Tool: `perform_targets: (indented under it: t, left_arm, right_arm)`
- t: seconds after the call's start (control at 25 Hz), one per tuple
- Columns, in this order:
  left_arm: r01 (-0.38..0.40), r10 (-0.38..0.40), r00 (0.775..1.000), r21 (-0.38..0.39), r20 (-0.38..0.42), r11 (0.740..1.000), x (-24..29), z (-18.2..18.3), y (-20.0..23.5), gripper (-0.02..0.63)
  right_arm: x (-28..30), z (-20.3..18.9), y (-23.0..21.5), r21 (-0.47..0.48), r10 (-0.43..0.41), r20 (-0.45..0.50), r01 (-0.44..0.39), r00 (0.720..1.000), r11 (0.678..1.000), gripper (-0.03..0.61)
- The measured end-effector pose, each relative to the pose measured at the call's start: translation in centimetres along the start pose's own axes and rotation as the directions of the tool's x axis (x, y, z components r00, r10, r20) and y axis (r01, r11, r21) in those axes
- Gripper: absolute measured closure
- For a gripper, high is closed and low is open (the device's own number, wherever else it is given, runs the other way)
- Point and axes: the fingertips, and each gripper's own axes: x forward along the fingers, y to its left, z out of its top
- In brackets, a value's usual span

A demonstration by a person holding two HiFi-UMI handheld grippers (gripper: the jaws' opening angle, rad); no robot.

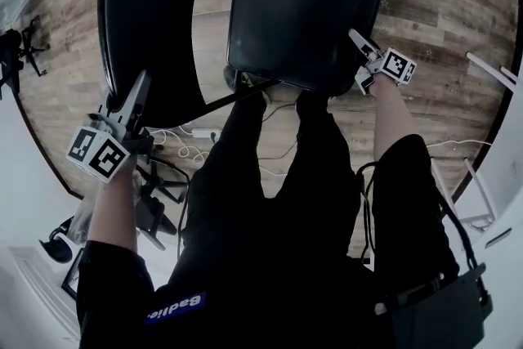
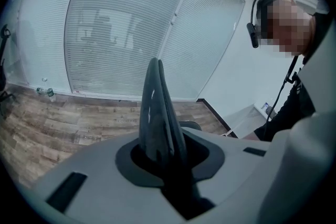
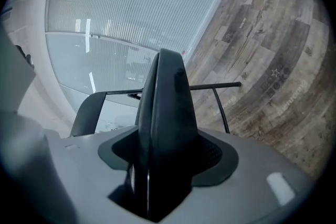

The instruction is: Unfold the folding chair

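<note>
Chair: the black folding chair (image 1: 270,53) stands on the wood-plank floor (image 1: 441,4), just beyond the person's dark-trousered legs (image 1: 270,176).
Seat: its padded square black seat (image 1: 315,0) shows its broad face to the head view.
Backrest: the curved black backrest (image 1: 155,20) lies left of the seat.
Left gripper: the left gripper (image 1: 143,79) points at the backrest's near edge and overlaps it in the head view; contact cannot be told.
Left jaws: pressed together into a thin wedge, nothing between them.
Right gripper: the right gripper (image 1: 354,33) lies at the seat's right edge, its tips over the rim.
Right jaws: tips meet, with a thin slit low down and nothing between; beyond them runs a thin black metal frame bar (image 3: 215,85).
</note>
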Motion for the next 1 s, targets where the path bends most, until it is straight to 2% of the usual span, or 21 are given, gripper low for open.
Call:
perform_targets:
  t: [0.16,0.28,0.44,0.48,0.56,0.64,0.72,0.88,1.0]
  left_arm:
    - [0.033,-0.033,0.999,-0.012,0.007,0.999,0.4,-0.6,1.2,0.537]
    - [0.055,-0.055,0.998,-0.020,0.009,0.998,0.5,-0.8,1.6,0.537]
    - [0.075,-0.075,0.997,-0.022,0.020,0.997,0.2,-0.9,1.6,0.537]
    - [0.077,-0.077,0.997,-0.021,0.022,0.997,0.3,-0.9,1.6,0.538]
    - [0.079,-0.079,0.997,-0.017,0.016,0.997,0.6,-1.0,1.5,0.537]
    - [0.072,-0.072,0.997,-0.019,-0.002,0.997,0.7,-1.2,1.7,0.528]
    - [0.060,-0.061,0.998,-0.020,-0.023,0.998,0.4,-1.4,2.1,0.475]
    - [0.046,-0.047,0.999,-0.014,-0.026,0.999,-0.1,-1.3,2.9,0.444]
    - [0.003,-0.003,1.000,-0.016,-0.023,1.000,-0.9,-1.1,2.9,0.439]
  right_arm:
    - [0.6,0.0,-0.3,-0.045,0.030,0.022,-0.029,0.999,0.999,0.308]
    - [0.4,-0.3,-1.1,-0.033,0.013,0.033,-0.012,0.999,0.999,0.304]
    - [0.7,-0.1,-0.1,-0.079,0.080,0.033,-0.078,0.996,0.994,0.295]
    - [0.7,0.1,-0.1,-0.083,0.076,0.038,-0.073,0.996,0.994,0.295]
    - [-0.1,0.2,-1.2,-0.070,-0.016,0.062,0.020,0.998,0.997,0.288]
    - [-1.5,0.4,-2.2,-0.067,-0.140,0.097,0.147,0.985,0.987,0.224]
    - [-3.2,0.5,-2.0,-0.065,-0.223,0.131,0.233,0.966,0.970,0.201]
    - [-6.6,0.6,2.0,-0.094,-0.290,0.170,0.309,0.942,0.946,0.201]
    - [-9.5,-0.2,6.1,-0.080,-0.327,0.191,0.346,0.926,0.935,0.201]
